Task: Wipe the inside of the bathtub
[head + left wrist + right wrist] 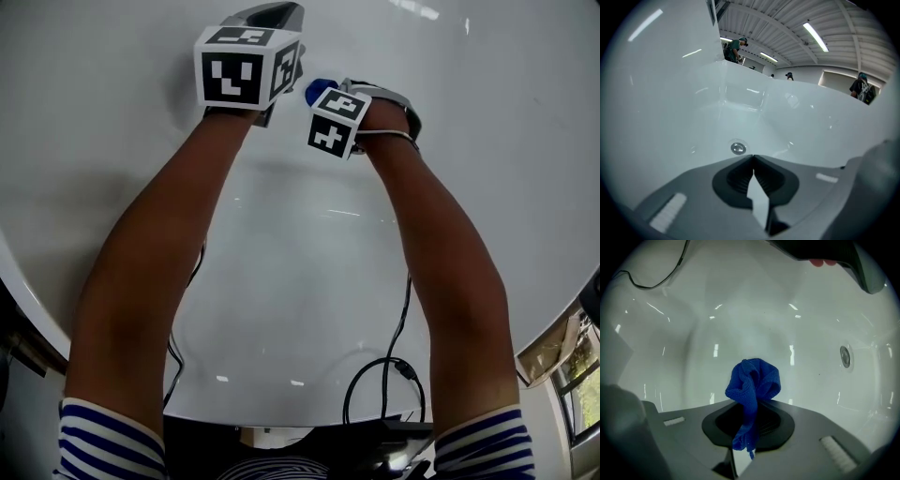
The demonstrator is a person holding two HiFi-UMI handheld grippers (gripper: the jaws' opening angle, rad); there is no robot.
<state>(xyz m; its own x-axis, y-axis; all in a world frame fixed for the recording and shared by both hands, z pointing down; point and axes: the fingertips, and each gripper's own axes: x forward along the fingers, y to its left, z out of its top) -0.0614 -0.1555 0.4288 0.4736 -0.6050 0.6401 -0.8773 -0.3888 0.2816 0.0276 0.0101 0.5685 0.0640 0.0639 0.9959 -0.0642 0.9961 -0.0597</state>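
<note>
Tub: the white smooth bathtub [309, 281] is gleaming glossy.
Cloth: the blue woven cleaning cloth [753, 383] is looking matt and nubbly.
Drain: the small round metal drain [737, 148] is shining.
Gripper: the grey plastic left gripper [753, 158] is showing matt, ribbed inside.

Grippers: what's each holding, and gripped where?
Right gripper is shut on the blue cloth, pinched near its middle, bunch ahead of the tips. Left gripper is shut, empty.

Blue cloth [754, 380], white bathtub [300, 281], black-and-white marker cubes [246, 67], blue-and-white striped sleeves [103, 442].
</note>
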